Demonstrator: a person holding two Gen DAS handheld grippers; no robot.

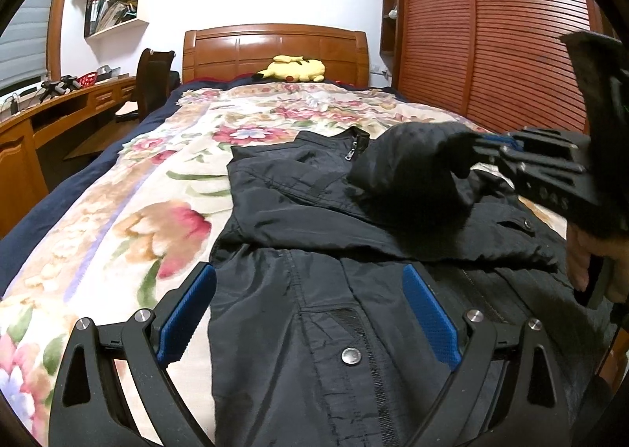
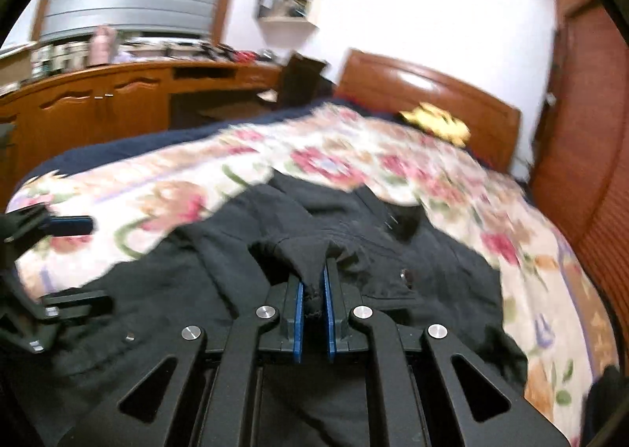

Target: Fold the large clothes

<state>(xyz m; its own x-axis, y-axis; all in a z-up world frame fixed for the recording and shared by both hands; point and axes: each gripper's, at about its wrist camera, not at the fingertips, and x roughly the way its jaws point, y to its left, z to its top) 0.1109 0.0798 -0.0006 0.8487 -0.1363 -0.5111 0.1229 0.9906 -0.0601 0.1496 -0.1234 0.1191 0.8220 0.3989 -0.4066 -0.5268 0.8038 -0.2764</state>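
- Across the bed (image 1: 98, 219), from the centre out to 3 o'clock in the left wrist view, lies the black jacket (image 1: 314, 289) on the floral blanket (image 1: 157, 171), its collar and zipper pointing toward 12 o'clock and the wooden headboard (image 1: 275, 50).
- At 3 o'clock in that view stands the slatted wardrobe (image 1: 491, 34); at 9 o'clock runs a wooden desk (image 1: 59, 109) with a dark chair (image 1: 151, 81) beside it.
- At 12 o'clock, against the headboard, rests a yellow plush toy (image 1: 295, 67).
- The left gripper (image 1: 310, 313) hangs at 6 o'clock, its jaws spread wide; the jacket's front, with a metal snap (image 1: 351, 355), fills the gap between the blue pads (image 1: 186, 313), and the pictures do not settle whether the pads touch the cloth.
- The right gripper (image 2: 313, 297), at 6 o'clock in its own blurred view, is clamped on a bunched fold of the jacket, pinched between its two blue pads.
- In the left wrist view the same tool comes in from 3 o'clock, holding a sleeve (image 1: 409, 168) lifted above the jacket's chest.
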